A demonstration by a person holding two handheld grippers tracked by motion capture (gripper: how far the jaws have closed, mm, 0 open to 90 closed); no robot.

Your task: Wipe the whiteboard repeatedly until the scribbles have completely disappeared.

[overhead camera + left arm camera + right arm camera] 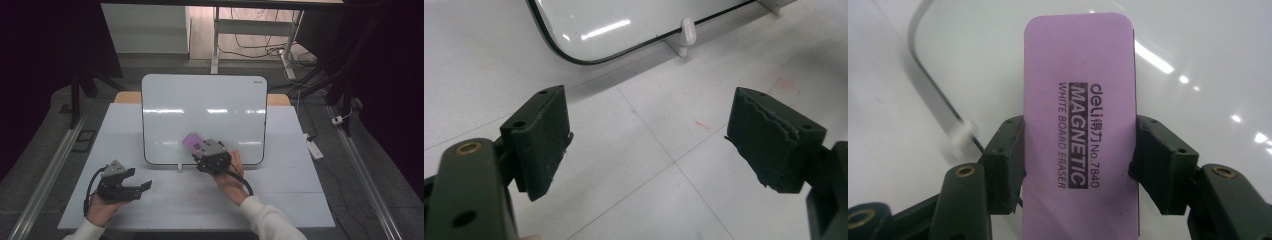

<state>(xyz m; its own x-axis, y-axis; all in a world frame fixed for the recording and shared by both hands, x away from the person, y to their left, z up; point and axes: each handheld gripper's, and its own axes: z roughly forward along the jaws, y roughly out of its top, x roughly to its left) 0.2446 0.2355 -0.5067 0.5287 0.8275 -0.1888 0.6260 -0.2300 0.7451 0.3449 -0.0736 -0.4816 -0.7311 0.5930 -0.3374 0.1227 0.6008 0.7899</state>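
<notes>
A whiteboard (200, 107) stands propped on the white table (280, 200), its face blank and glossy. My right gripper (202, 150) is shut on a purple magnetic whiteboard eraser (192, 142), held against the board's lower middle. In the right gripper view the eraser (1080, 125) sits between both jaws, its printed label facing the camera, with the board (1198, 55) behind it. My left gripper (142, 186) rests low at the table's front left, open and empty. Its jaws stand wide apart over the bare table (644, 165), with the board's lower corner (589, 25) beyond.
A small white foot (686, 32) props the board's bottom edge. Behind the table stand desk legs (216, 40) and loose cables (260, 47) on the floor. Metal rails (50, 165) run along both sides of the table. A white power strip (314, 147) lies off the right edge.
</notes>
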